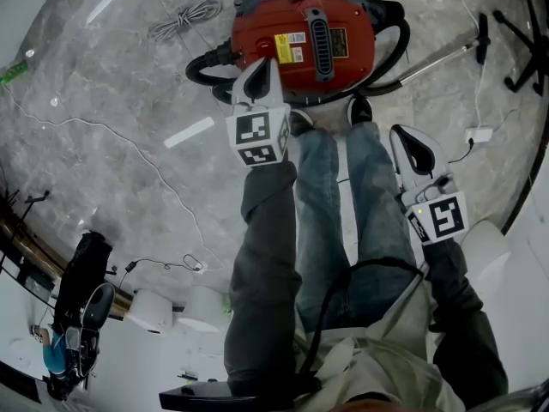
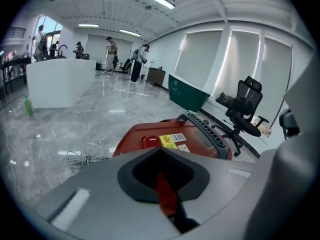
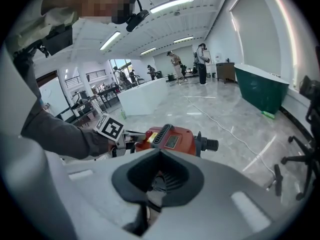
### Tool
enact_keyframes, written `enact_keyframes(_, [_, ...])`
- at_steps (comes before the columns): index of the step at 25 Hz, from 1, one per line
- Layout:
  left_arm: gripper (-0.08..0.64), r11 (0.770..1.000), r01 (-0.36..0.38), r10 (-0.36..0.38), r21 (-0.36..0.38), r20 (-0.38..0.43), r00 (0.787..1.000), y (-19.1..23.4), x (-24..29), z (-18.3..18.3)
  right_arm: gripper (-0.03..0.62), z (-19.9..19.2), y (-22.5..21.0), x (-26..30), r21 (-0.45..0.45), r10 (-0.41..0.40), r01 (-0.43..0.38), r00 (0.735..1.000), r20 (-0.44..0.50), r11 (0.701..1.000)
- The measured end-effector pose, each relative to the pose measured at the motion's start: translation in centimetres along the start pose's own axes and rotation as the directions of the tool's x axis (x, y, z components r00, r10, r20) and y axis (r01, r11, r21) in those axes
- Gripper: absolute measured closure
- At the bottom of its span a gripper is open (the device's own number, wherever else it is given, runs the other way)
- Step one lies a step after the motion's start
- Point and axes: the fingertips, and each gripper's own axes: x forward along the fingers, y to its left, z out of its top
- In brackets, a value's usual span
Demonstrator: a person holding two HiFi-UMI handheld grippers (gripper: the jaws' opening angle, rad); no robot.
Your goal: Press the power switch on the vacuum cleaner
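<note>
The red vacuum cleaner (image 1: 304, 37) stands on the marble floor just beyond the person's shoes. It has a black handle grille and yellow labels on top. My left gripper (image 1: 260, 65) is shut, and its tip is over the near left edge of the red top, by the labels. In the left gripper view, a red rounded button (image 2: 150, 141) on the vacuum cleaner (image 2: 175, 136) lies just past the left gripper (image 2: 161, 151). My right gripper (image 1: 405, 137) is shut and hangs to the right of the person's legs, well short of the vacuum cleaner (image 3: 167, 140).
A coiled grey cord (image 1: 184, 20) lies left of the vacuum. Its black hose (image 1: 210, 65) loops at the left, and a metal wand (image 1: 437, 58) runs right. An office chair base (image 1: 527, 37) and a white power strip (image 1: 479, 134) sit at the right. A thin cable (image 1: 111, 131) crosses the floor.
</note>
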Motion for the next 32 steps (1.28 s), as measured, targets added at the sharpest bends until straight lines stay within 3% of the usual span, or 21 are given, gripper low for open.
enact_keyframes(6, [0.557,0.994,-0.058,0.051,0.095,0.067,0.996,0.5,-0.2,1.5,0.591,-0.7,-0.9,0.1,0.021,-0.003,0.003,1.0,-0.01,1.0])
enact_keyframes(9, [0.557,0.997,-0.051,0.046,0.061,0.078,0.996,0.8,0.4,2.4,0.591,-1.4,-1.2,0.1,0.03,-0.003,0.004,1.0,-0.021,1.0])
enact_keyframes(17, [0.557,0.994,-0.078,0.073,0.079,0.067,0.995,0.9,0.9,2.6,0.591,-1.5,-1.5,0.0,0.053,0.006,-0.005,1.0,-0.017,0.999])
enact_keyframes(21, [0.557,0.996,-0.079,0.075,0.051,0.066,0.995,0.9,0.9,2.6,0.591,-1.5,-1.8,0.1,0.051,0.014,-0.013,1.0,-0.021,0.999])
enact_keyframes(29, [0.557,0.997,-0.045,0.048,0.063,-0.05,0.998,1.1,2.3,2.7,0.591,-0.9,-1.4,0.1,0.053,0.038,-0.037,0.999,-0.014,0.998])
enact_keyframes(32, [0.557,1.0,-0.029,0.028,-0.005,-0.026,0.999,1.2,1.9,2.7,0.591,-1.0,-1.1,-0.2,0.055,0.041,-0.04,0.999,-0.012,0.998])
